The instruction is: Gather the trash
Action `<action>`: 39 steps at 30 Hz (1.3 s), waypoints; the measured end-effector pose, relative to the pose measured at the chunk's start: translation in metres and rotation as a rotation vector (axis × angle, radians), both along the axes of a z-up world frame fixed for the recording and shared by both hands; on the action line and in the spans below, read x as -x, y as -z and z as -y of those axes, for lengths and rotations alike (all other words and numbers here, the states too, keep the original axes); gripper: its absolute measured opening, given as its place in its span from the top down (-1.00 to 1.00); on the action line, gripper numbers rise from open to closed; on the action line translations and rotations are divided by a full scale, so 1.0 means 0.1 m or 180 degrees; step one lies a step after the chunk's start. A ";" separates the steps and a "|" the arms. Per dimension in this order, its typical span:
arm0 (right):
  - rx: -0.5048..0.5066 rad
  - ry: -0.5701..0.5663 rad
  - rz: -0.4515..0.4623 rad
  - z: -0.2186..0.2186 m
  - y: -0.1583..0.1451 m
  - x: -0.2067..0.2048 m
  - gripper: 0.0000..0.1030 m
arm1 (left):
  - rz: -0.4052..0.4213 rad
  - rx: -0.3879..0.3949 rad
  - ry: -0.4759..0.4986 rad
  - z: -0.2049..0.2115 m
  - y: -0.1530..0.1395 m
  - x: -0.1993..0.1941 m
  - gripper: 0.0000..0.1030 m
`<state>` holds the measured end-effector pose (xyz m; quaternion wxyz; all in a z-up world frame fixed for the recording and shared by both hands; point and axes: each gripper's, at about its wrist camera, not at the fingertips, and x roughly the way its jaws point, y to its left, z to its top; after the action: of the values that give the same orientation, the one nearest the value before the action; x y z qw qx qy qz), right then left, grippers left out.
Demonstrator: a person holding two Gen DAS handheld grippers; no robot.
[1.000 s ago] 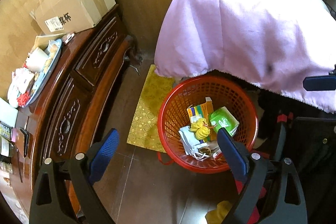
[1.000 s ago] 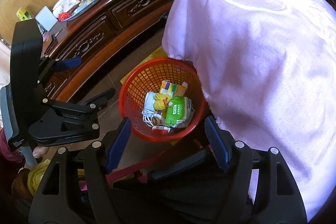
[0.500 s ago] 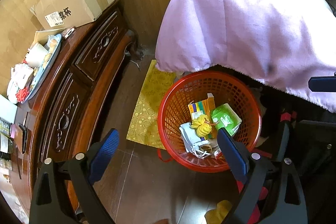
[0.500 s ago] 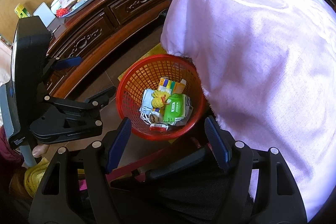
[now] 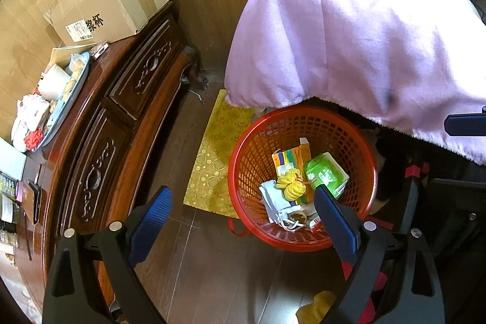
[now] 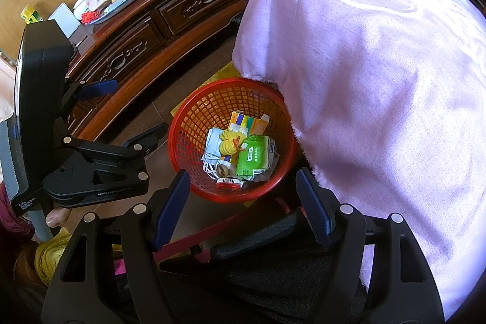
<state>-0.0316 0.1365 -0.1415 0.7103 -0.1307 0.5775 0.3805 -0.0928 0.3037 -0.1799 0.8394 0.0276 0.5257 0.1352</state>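
Carved wooden sideboard (image 5: pixel 121 99) along the wall, carrying 1 open cardboard box (image 5: pixel 109 5) and 1 cluttered tray (image 5: pixel 65 99). A lilac cloth (image 6: pixel 379 75) drapes the furniture opposite. A gold patterned mat (image 5: pixel 217 154) lies on the dark floor (image 5: pixel 212 272) between them.

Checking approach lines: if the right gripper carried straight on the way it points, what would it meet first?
Probably the red basket, most likely its near rim or the trash inside. The right gripper is open and empty; depth is unclear.
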 end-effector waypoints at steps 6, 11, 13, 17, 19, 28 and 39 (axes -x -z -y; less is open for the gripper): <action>0.0000 0.0000 0.0002 0.00 0.00 0.00 -0.37 | 0.0034 0.0033 0.0049 0.03 -0.02 0.00 -0.79; 0.0000 -0.0001 0.0001 0.00 0.00 0.00 -0.37 | 0.0046 0.0022 0.0048 0.03 -0.04 0.00 -0.79; 0.0000 -0.0003 0.0003 0.00 0.00 0.00 -0.37 | 0.0042 0.0016 0.0054 0.03 -0.04 0.00 -0.79; 0.0001 -0.0001 0.0002 0.00 -0.01 0.00 -0.37 | 0.0031 0.0006 0.0070 0.04 -0.03 0.00 -0.79; 0.0001 -0.0001 0.0001 0.00 -0.01 0.00 -0.37 | 0.0030 0.0007 0.0069 0.04 -0.04 -0.01 -0.79; 0.0001 -0.0002 0.0000 0.00 -0.01 0.00 -0.37 | 0.0028 0.0009 0.0069 0.04 -0.03 -0.01 -0.80; 0.0002 -0.0004 -0.0004 0.00 -0.01 -0.01 -0.37 | 0.0013 0.0023 0.0063 0.02 -0.01 0.00 -0.80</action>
<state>-0.0310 0.1366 -0.1405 0.7097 -0.1309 0.5780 0.3808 -0.0931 0.3014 -0.1788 0.8418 0.0295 0.5242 0.1250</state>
